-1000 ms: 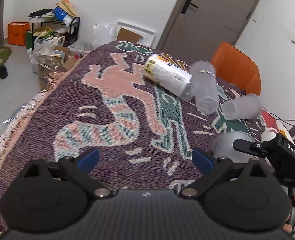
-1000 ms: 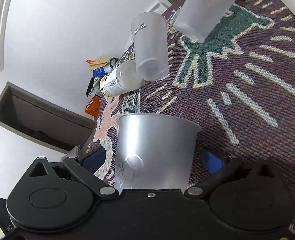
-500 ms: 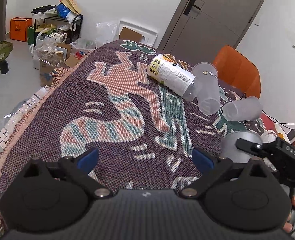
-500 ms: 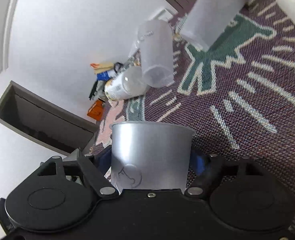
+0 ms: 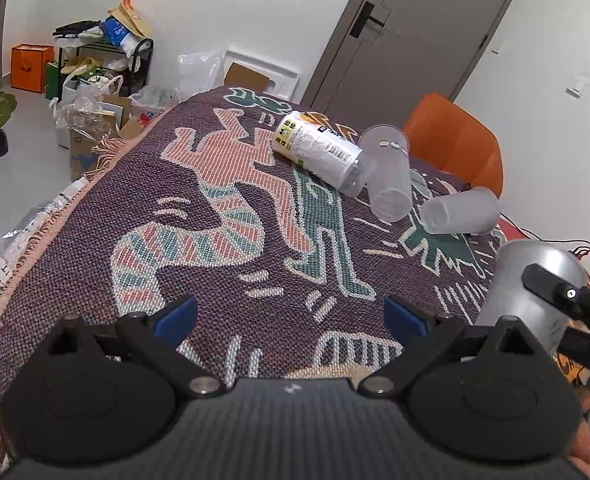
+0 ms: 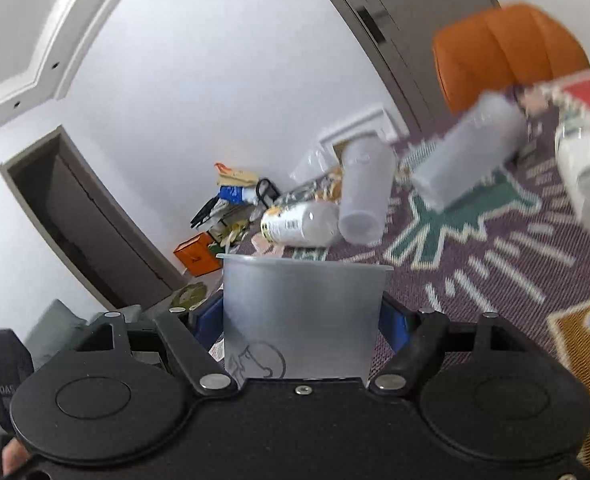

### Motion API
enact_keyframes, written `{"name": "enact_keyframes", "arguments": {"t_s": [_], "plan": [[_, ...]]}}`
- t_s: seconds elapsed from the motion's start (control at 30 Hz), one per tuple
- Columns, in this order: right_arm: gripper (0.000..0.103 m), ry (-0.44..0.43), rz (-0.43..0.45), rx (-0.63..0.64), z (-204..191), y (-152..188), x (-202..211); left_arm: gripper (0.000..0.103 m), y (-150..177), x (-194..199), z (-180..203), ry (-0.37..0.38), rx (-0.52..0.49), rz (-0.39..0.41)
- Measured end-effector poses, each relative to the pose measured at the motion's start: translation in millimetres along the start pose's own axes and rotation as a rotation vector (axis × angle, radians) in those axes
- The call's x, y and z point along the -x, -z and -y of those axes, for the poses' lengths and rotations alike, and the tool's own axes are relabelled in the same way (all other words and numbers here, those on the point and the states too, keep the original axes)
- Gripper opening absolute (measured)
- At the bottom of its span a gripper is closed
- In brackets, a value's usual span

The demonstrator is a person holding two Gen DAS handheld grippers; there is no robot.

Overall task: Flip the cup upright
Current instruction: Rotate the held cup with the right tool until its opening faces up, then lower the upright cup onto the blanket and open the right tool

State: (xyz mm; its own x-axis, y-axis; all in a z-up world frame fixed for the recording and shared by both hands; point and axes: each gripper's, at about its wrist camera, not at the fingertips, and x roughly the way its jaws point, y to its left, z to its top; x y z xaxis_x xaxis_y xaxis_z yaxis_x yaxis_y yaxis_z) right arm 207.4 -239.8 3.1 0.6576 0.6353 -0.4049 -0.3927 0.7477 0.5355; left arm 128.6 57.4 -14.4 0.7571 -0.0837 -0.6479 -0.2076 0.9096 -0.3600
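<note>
My right gripper [image 6: 301, 314] is shut on a grey frosted cup [image 6: 301, 316] with a small drawing on its side, its rim pointing away from the camera. In the left wrist view the same cup [image 5: 535, 284] is lifted off the patterned blanket [image 5: 231, 208] at the right, held by the right gripper [image 5: 563, 292]. My left gripper [image 5: 291, 314] is open and empty above the blanket's near edge. Two clear cups [image 5: 389, 176] [image 5: 461, 212] lie on their sides further back.
A labelled white bottle [image 5: 321, 152] lies on its side against one clear cup. An orange chair [image 5: 455, 140] stands behind the table. Bags, boxes and a rack [image 5: 95, 76] clutter the floor at the left. A grey door [image 5: 407, 28] is behind.
My right gripper has closed on the grey cup, lifted it off the blanket and is tilting it. The left gripper has pulled back slightly and stays open.
</note>
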Motion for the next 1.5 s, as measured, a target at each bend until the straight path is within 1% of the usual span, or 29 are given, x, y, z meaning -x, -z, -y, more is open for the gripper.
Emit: {"name": "enact_keyframes", "arguments": {"t_s": [0.13,0.27,0.4,0.53,0.67,0.77,0.87,0.9,0.93,0.97,1.0,1.07,1.23,1.4,1.5], "plan": [[0.074,0.034,0.070,0.098,-15.2,-3.8,14.1,0.099,2.9,6.5,1.4,0.012,-0.005,0.016],[0.074,0.075,0.117,0.186,-24.3,-6.3,15.7,0.099,4.7,12.5,0.8,0.023,-0.014,0.040],[0.074,0.156,0.162,0.316,-41.6,-4.5,12.6,0.099,5.2,17.5,-5.8,0.016,-0.002,0.056],[0.074,0.218,0.185,0.424,-54.9,-1.2,5.8,0.099,5.4,21.3,-13.6,0.005,0.008,0.071],[0.074,0.215,0.185,0.456,-62.3,0.0,2.0,0.099,6.3,25.1,-17.9,0.003,0.004,0.082],[0.074,0.235,0.189,0.486,-68.7,3.9,-0.4,0.099,7.6,26.2,-18.9,-0.012,-0.011,0.087],[0.077,0.245,0.151,0.490,-71.2,8.8,-4.6,0.099,9.6,26.1,-19.1,-0.034,-0.025,0.090],[0.081,0.239,0.140,0.483,-71.9,9.8,-3.6,0.099,10.5,26.8,-19.0,-0.035,-0.033,0.091],[0.082,0.233,0.132,0.472,-71.5,10.5,-2.1,0.099,11.4,27.9,-18.4,-0.037,-0.041,0.093],[0.087,0.228,0.131,0.461,-71.5,10.7,0.8,0.099,12.4,29.6,-17.4,-0.041,-0.049,0.099],[0.094,0.225,0.129,0.453,-71.6,10.3,3.2,0.099,13.7,31.9,-16.5,-0.044,-0.055,0.108],[0.098,0.213,0.125,0.438,-71.4,10.1,8.9,0.099,15.9,36.8,-13.9,-0.048,-0.067,0.124],[0.103,0.190,0.096,0.417,-69.0,12.9,18.3,0.099,19.0,47.5,-8.7,-0.013,-0.070,0.137],[0.103,0.183,0.080,0.387,-64.6,18.5,32.9,0.099,27.3,62.9,5.0,-0.038,-0.132,0.172],[0.103,0.169,0.061,0.362,-59.6,23.4,42.8,0.099,32.8,69.6,8.7,-0.033,-0.132,0.163]]}}
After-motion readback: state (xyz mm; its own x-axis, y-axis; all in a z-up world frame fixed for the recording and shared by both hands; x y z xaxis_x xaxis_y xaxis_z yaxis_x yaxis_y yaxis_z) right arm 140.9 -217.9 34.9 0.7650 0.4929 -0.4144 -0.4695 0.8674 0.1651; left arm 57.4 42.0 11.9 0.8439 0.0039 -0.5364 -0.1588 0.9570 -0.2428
